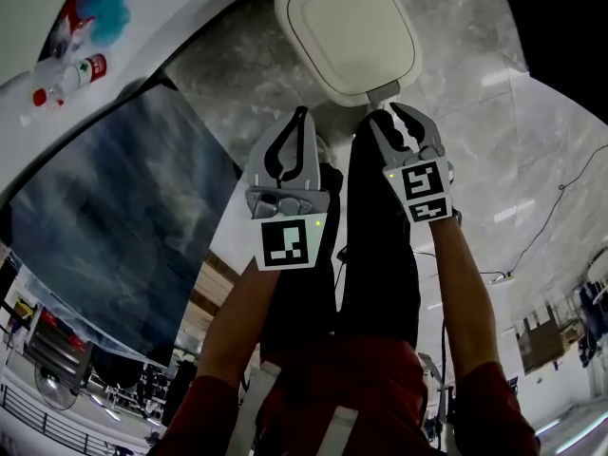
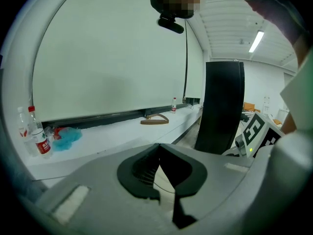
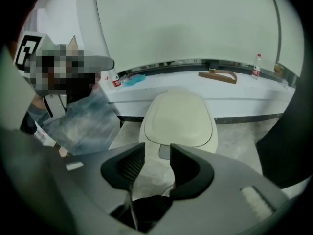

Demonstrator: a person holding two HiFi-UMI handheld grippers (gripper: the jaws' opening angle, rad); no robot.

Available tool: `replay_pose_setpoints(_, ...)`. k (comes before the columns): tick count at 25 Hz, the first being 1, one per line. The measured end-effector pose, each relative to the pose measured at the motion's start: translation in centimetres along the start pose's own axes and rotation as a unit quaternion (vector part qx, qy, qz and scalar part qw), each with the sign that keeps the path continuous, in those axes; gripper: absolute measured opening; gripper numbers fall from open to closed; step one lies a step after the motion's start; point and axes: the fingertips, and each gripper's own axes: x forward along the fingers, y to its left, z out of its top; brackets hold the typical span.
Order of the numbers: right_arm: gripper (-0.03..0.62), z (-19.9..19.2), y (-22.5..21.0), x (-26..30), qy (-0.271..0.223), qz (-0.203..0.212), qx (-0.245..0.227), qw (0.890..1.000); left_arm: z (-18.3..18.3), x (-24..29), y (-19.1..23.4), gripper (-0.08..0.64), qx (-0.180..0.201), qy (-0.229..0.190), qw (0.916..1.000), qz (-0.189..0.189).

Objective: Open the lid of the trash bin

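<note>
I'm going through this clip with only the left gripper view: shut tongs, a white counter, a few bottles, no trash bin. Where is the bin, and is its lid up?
Observer: The head view shows the trash bin on the floor just ahead of both grippers. Its cream lid lies flat, closed.
Operator: Does the right gripper have hold of it?
Observer: No. In the right gripper view the right gripper has its tongs apart with nothing between them. It is aimed at a small grey tab at the lid's front edge.
</note>
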Motion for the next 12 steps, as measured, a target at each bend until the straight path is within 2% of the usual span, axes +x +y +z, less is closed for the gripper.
replay_pose_setpoints(5, 0.205, -1.5, 0.7, 1.8, 0.040, 0.015, -0.055, 0.998, -0.8, 0.0, 0.8, 0.006, -0.006, 0.002, 0.9999, 0.009)
replay_pose_setpoints(12, 0.271, -2.9, 0.7, 3.5, 0.076, 0.014, -0.059, 0.995, -1.8, -0.2, 1.0, 0.006, -0.012, 0.012, 0.9998, 0.009)
